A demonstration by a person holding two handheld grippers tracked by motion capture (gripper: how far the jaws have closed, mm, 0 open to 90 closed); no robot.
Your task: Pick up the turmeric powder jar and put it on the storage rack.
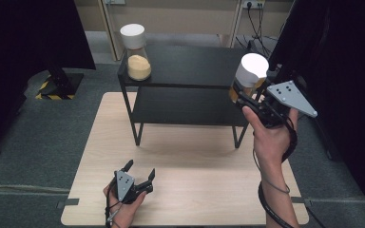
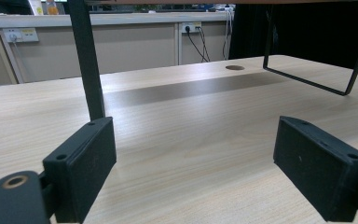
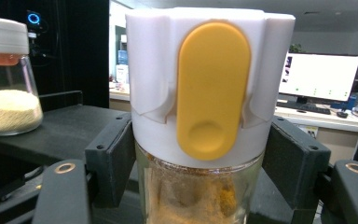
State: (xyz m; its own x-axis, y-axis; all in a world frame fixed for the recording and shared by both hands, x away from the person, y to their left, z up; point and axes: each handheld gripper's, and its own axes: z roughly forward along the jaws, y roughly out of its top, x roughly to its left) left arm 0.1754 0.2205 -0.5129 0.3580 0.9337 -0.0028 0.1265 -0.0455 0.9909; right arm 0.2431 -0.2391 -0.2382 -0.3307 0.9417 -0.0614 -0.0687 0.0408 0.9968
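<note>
My right gripper is shut on a glass spice jar with a white lid, held in the air by the right end of the black shelf. In the right gripper view the jar holds orange-brown powder, its white lid carries a yellow flap, and both pads press on the glass below the lid. A second jar with pale grains stands on the shelf's top left, also in the right gripper view. My left gripper rests open on the wooden table, nothing between its pads.
The two-tier black shelf stands at the table's far half on thin metal legs. A round cable hole shows in the tabletop. Dark curtains hang at both sides, and a monitor sits behind.
</note>
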